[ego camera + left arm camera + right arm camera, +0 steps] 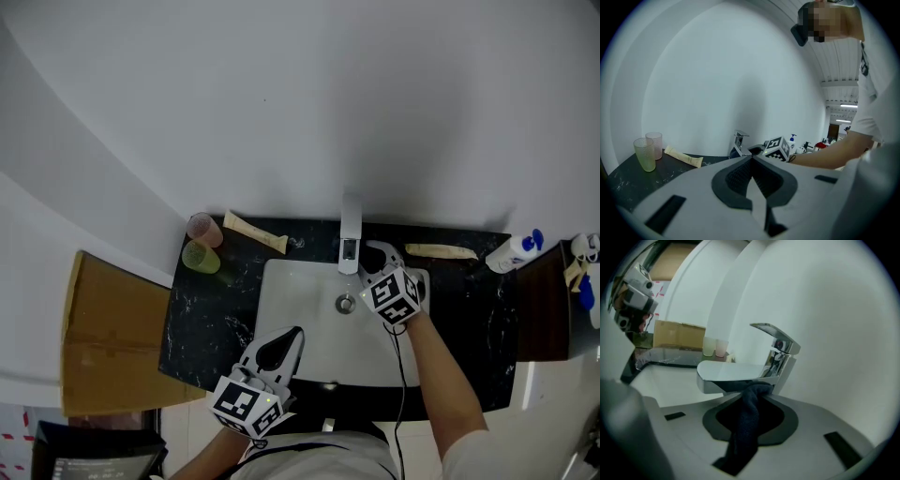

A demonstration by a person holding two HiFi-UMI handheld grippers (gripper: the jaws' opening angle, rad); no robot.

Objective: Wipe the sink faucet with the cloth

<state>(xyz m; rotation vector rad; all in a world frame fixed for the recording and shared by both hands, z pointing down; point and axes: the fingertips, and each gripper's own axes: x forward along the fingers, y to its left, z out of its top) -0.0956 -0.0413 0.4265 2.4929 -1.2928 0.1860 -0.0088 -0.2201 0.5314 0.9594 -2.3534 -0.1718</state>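
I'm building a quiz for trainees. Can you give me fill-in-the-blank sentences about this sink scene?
1. The right claw is shut on a dark ___.
2. It holds this up under the ___.
3. The left claw is shut and holds ___.
4. The cup beside the pink cup is ___.
Missing words: cloth; faucet; nothing; green.

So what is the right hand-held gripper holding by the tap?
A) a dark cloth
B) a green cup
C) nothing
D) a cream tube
A: the right hand-held gripper has its jaws closed on a dark cloth, bunched right under the faucet spout.
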